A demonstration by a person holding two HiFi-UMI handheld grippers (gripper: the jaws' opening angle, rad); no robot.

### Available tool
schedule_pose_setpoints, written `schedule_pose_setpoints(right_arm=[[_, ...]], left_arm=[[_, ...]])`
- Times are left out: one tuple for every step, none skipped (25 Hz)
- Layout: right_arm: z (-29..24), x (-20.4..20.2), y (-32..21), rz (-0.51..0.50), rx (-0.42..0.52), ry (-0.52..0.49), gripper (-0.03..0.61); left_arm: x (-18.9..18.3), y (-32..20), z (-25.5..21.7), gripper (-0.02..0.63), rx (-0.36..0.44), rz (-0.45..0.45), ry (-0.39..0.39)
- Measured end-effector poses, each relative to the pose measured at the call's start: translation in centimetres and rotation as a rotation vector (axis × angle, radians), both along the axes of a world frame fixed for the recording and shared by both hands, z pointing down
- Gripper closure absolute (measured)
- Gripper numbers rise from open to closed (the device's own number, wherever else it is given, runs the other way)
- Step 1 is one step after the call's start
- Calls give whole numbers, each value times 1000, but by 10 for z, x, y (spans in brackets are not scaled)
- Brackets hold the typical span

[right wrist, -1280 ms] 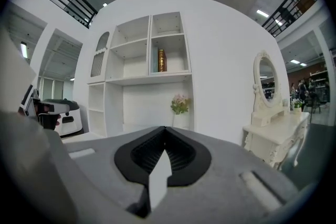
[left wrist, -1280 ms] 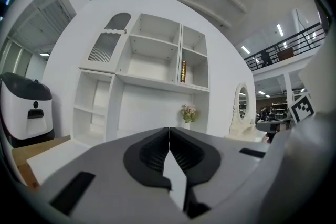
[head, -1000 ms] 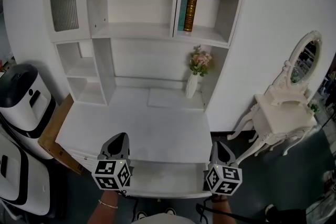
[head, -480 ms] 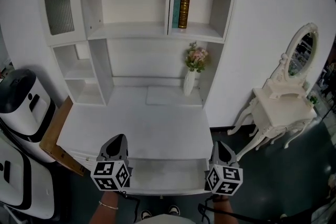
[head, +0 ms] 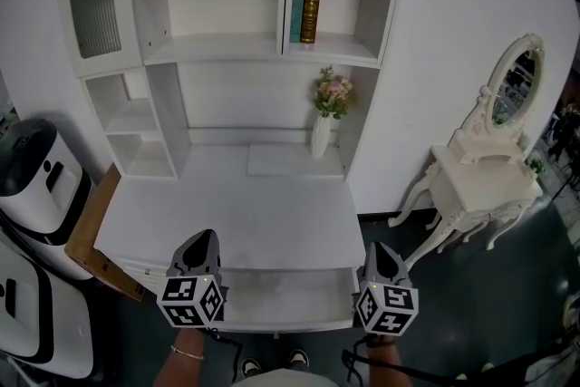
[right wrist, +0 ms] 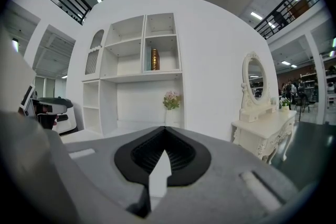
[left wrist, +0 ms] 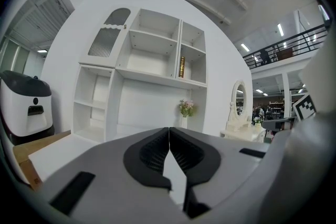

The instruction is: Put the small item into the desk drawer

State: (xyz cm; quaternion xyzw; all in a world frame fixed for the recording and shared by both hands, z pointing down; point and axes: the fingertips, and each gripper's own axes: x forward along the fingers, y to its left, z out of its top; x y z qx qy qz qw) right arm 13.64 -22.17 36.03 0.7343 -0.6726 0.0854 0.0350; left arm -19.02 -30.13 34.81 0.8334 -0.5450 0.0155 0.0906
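While the white desk and its shelves fill most of the head view, its tabletop lies nearly bare. Under the front edge a drawer seems to stand pulled out, its long axis running left to right. The left gripper and the right gripper flank it, one at each end, both pointing roughly level toward the shelves, so neither is plainly nearer.

On the left one the fingers are pressed together with nothing between them (the right pair reads the same in its own view).

I cannot pick out the small item: not on the drawer's visible floor, not in either grip. At the back of the tabletop only a flat white sheet and a vase show; a book stands on a shelf. That fits an item yet to be fetched, or one already lying unseen in the drawer.

Against the earlier frame, the desk has slid a little left and up in the head view, while both grippers keep their spots.
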Motion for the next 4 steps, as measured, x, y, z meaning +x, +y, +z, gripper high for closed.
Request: schedule_pose_setpoints(right_arm=[[1, 0, 1, 2, -1, 3, 574], [2, 0, 1, 4, -3, 5, 574], [2, 0, 2, 6, -5, 8, 574], [3, 0, 2, 7, -7, 10, 574]], left_arm=[[0, 0, 1, 606, 0, 0, 1], [0, 1, 1, 607, 1, 0, 2], [-1, 1, 1, 607, 1, -1, 4], [-1, 1, 2, 607, 2, -2, 7]])
